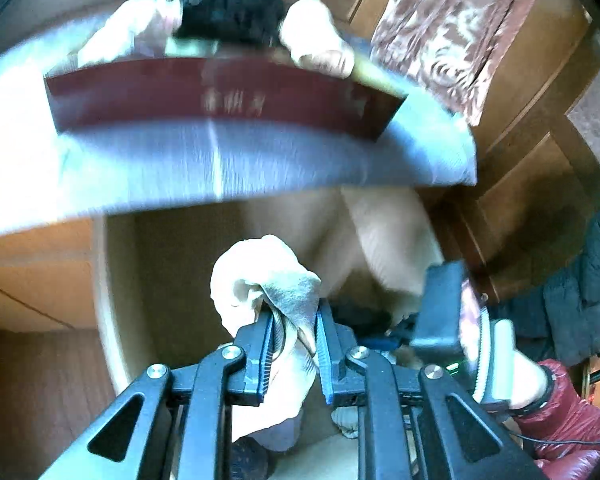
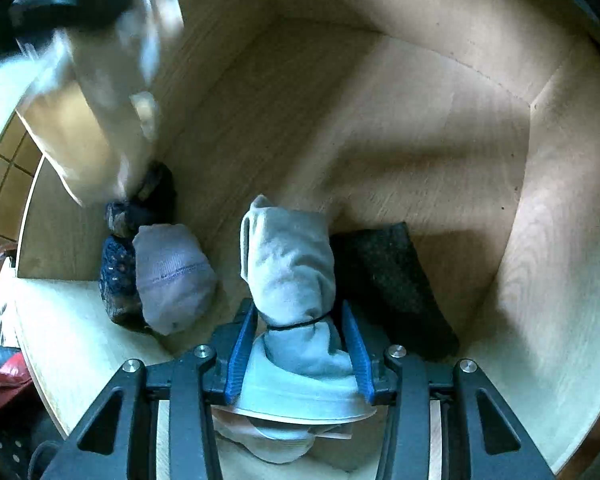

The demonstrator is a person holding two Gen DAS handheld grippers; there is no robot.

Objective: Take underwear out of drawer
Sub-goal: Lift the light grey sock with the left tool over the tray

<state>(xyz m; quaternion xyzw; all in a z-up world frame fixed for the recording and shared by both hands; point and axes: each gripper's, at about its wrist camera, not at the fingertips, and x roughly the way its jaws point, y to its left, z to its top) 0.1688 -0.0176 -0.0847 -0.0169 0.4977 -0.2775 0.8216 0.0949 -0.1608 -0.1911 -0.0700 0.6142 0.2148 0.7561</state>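
Two grippers are working at one wooden drawer [image 2: 380, 120]. The left gripper [image 1: 292, 344] is pinching one cream garment [image 1: 260, 280] between nearly closed jaws, holding it above the drawer; a red box [image 1: 220, 96] with three more rolled pieces is sitting beyond, blurred. The right gripper [image 2: 296, 344], jaws partly open, is clamping a pale blue roll [image 2: 292, 264] inside the drawer. Lying on the drawer floor are a lilac roll [image 2: 172, 276], two dark bundles [image 2: 118, 272] touching it, and a charcoal piece [image 2: 388, 280] just beside the blue roll.
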